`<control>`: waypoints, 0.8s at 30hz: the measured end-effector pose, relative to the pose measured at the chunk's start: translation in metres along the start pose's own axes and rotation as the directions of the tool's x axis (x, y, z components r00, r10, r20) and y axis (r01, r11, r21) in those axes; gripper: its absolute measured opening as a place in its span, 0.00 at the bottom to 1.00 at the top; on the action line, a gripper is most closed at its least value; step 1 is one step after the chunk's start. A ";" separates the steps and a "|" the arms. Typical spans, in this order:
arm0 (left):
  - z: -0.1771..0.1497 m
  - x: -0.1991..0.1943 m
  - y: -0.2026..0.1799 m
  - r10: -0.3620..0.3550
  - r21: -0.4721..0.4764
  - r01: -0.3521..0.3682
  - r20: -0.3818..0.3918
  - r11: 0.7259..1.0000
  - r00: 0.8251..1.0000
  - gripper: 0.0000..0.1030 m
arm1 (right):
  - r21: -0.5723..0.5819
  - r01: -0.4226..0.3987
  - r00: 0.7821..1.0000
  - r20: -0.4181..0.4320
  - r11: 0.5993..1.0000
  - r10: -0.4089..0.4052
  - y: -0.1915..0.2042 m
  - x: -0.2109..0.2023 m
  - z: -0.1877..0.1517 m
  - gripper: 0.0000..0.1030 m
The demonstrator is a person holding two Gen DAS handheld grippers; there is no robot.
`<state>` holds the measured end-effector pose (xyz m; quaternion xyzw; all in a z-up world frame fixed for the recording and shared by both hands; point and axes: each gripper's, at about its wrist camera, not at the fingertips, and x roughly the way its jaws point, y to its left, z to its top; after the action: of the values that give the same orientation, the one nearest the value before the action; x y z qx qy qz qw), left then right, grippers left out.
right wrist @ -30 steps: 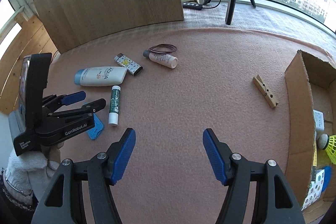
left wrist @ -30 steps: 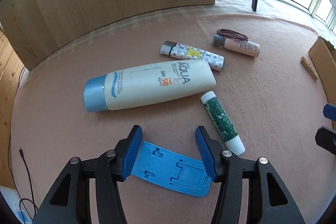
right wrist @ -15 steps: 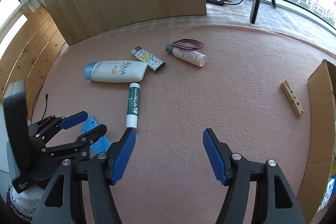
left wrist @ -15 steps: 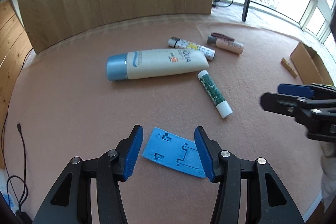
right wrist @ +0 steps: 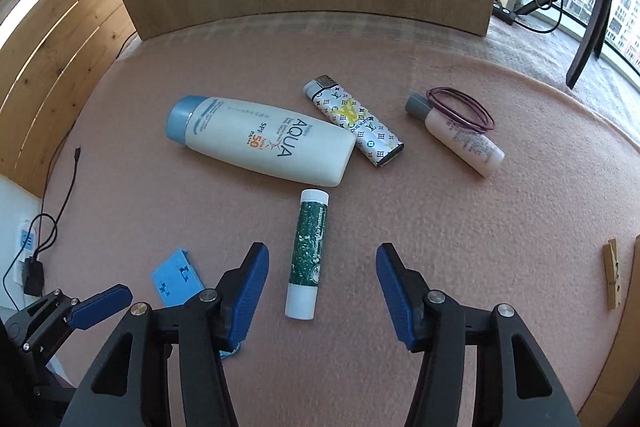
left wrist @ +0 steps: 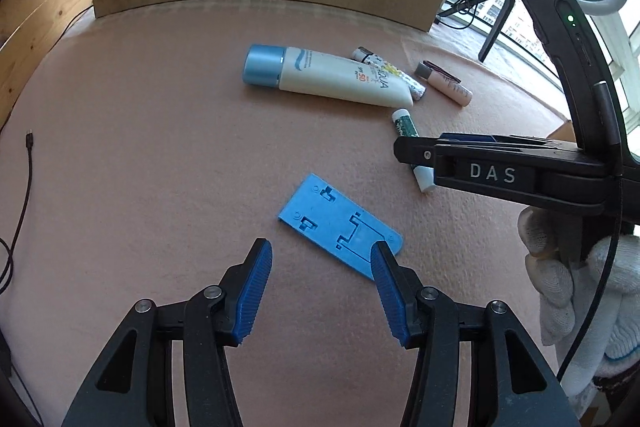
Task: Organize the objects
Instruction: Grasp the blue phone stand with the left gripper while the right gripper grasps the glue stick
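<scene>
1. Left gripper (left wrist: pixel 320 263) has its blue pads spread wide with nothing between them, parked just short of the blue plastic plate (left wrist: pixel 339 227), which lies flat on the pink felt mat (left wrist: pixel 140 147). The right pad tip overlaps the plate's near corner in the left wrist view; can't tell if it's actually touching.
2. Right gripper (right wrist: pixel 322 267) is spread wide too, empty, sitting over the green lip balm stick (right wrist: pixel 308 253), whose white cap end points toward the camera between the two pads.
3. The sunscreen tube (right wrist: pixel 260 141) (AQUA, SPF 50, light blue cap) lies on its side just beyond the stick's far end.
4. The patterned lighter (right wrist: pixel 354 121) sits right against the tube's flat end, looks like touching.
5. Off to the right there's a small pink bottle (right wrist: pixel 460 135) with a grey cap, and a purple hair band (right wrist: pixel 460 107) draped over its neck.
6. Wooden clothespin (right wrist: pixel 612 275) is well apart at the right edge, next to a cardboard edge.
7. A white-gloved hand (left wrist: pixel 580 287) holds the right gripper's handle.
</scene>
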<state>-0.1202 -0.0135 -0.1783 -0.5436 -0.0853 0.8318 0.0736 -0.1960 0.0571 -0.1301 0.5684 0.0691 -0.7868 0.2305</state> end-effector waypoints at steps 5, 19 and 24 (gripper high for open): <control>0.005 0.013 -0.009 0.003 0.004 -0.003 -0.021 1.000 1.000 0.54 | -0.075 0.041 0.999 -0.014 0.996 -0.042 0.010 0.008 0.003 0.24; 0.032 0.041 -0.045 0.081 0.068 -0.077 -0.053 0.995 0.995 0.53 | -0.004 0.084 0.996 0.011 0.996 -0.084 -0.045 -0.018 -0.047 0.14; 0.032 0.048 -0.069 0.125 0.161 -0.116 -0.047 0.980 0.991 0.43 | 0.056 0.087 0.996 0.023 0.995 -0.089 -0.066 -0.029 -0.068 0.14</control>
<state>-0.1671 0.0617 -0.1935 -0.5637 0.0159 0.8230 0.0683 -0.1596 0.1489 -0.1365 0.5610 0.0697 -0.8049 0.1807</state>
